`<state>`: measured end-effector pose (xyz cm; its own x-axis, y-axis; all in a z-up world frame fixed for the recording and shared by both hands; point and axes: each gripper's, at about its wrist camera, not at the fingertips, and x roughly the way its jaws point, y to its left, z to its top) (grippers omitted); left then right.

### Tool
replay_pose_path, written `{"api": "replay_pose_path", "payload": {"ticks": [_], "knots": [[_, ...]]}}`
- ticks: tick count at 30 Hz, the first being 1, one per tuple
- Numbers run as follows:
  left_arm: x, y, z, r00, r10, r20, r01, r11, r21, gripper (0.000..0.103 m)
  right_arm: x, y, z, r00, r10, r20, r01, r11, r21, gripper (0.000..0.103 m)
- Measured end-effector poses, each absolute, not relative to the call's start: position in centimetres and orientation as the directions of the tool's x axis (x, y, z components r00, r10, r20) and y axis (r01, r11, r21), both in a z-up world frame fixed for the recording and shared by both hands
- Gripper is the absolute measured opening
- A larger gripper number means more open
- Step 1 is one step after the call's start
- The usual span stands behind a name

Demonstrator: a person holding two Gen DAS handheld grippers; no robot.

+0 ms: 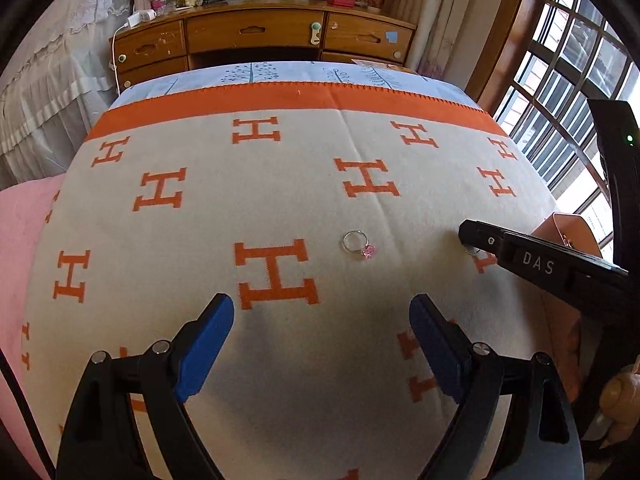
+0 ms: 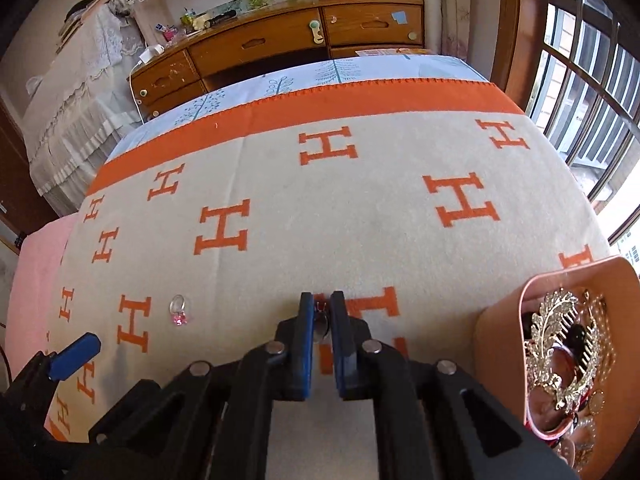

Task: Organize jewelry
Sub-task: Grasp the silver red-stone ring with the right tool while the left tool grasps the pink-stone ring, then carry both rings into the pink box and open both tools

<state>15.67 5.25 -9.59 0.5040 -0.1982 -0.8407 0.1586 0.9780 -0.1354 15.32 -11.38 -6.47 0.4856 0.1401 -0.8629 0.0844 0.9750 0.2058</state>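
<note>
Nearest the lens, the right tongs (image 2: 321,312) were closed almost fully on a small silver ring (image 2: 320,322), pinched edge-on between the blue pads just above the blanket (image 2: 360,216) on the bed. The left tongs (image 1: 322,312) hung wide apart with nothing in them, low over the blanket.

The thin band looked like the weak point. Held only by its rim, it could twist and slip out on the way to the pink jewelry box (image 2: 500,312) at the right, and a small ring dropped on patterned wool would be hard to find. Swinging too low might also catch the box rim and tip it, since it stood near the bed's edge. The tangled pieces already inside, a gold leaf brooch (image 2: 560,336) among them, could snag the pads on release.

By count: two rings visible outside the box, the held one and a pink-stone ring (image 1: 359,245) lying loose on the blanket between the two tongs; one box; its contents too jumbled to number.
</note>
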Motion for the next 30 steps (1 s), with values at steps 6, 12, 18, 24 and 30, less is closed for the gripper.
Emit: {"api": "replay_pose_path", "payload": {"ticks": [6,12,18,24,30], "knots": [[16.6,4.9,-10.0,0.481,-0.227,-0.847,0.121,0.974,-0.192,0.086,14.0,-13.3,-5.6,0.516,0.281,-0.809,0.078,0.925,0.371,0.008],[18.3,3.4,-10.4,0.450,-0.220,-0.866,0.061,0.974,-0.216,0.062,11.8,-15.4,-3.1,0.585,0.364,-0.725,0.049,0.876,0.479,0.008],[19.9,1.7,-10.5,0.432,-0.174,-0.885,-0.009,0.980,-0.197,0.049,10.3,-17.0,-2.0,0.617,0.413,-0.670,0.015,0.845,0.535,0.008],[20.7,1.1,-10.5,0.417,-0.107,-0.902,-0.035,0.990,-0.133,0.008,9.6,-19.0,-2.1,0.627,0.451,-0.636,0.014,0.809,0.588,0.008],[20.8,2.3,-10.3,0.372,-0.196,-0.907,-0.074,0.968,-0.239,0.007,8.8,-20.7,-2.0,0.640,0.483,-0.598,0.003,0.777,0.630,0.008]]}}
